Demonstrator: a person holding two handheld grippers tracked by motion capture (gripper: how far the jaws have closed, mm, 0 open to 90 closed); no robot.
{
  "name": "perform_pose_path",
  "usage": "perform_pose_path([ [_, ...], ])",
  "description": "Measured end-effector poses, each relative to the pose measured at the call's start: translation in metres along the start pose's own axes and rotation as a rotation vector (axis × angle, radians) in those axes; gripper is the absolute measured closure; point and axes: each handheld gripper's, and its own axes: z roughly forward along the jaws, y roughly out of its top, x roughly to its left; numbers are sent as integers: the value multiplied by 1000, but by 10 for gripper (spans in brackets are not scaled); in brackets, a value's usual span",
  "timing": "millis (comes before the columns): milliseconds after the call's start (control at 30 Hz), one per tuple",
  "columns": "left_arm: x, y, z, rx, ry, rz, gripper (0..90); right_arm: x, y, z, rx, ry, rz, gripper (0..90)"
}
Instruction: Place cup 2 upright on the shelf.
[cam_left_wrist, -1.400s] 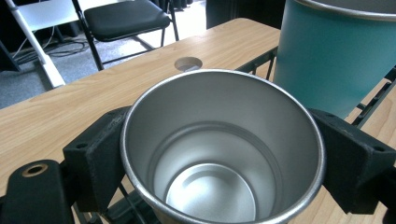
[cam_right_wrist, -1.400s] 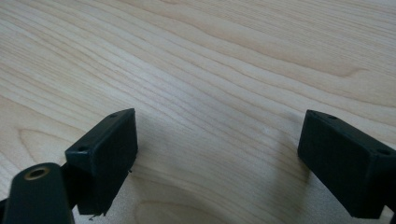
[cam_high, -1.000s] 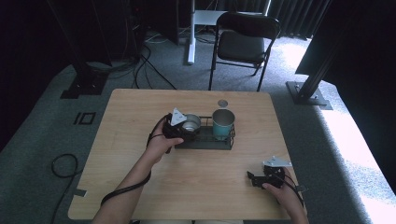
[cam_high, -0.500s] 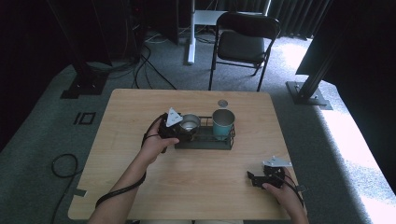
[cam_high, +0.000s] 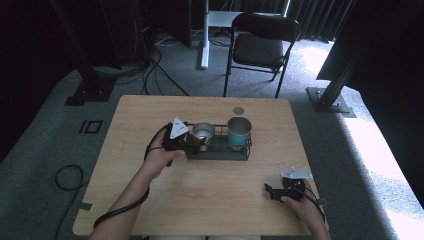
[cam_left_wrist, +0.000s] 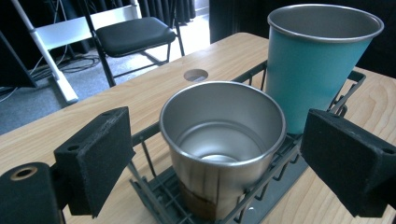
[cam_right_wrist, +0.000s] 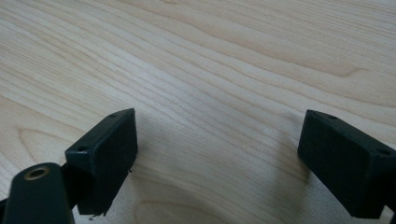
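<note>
A steel cup stands upright in the left end of a black wire rack at the middle of the table. A teal cup stands in the rack's right end. My left gripper is just left of the rack and points at the steel cup. In the left gripper view its jaws stand wide apart, with the steel cup ahead between them and untouched, and the teal cup behind it. My right gripper rests near the table's front right, open over bare wood.
A small round hole is in the tabletop behind the teal cup. A black folding chair stands beyond the far edge of the table. Bare wood lies between the rack and the right gripper.
My left gripper has drawn back to the left, away from the steel cup, which stays in the rack. The right gripper has not moved.
</note>
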Motion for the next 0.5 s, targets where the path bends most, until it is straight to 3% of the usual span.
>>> perform_pose_path([
  [500, 14, -15, -25, 1, 40, -23, 102, 0, 0, 0, 0, 0, -1, 116],
])
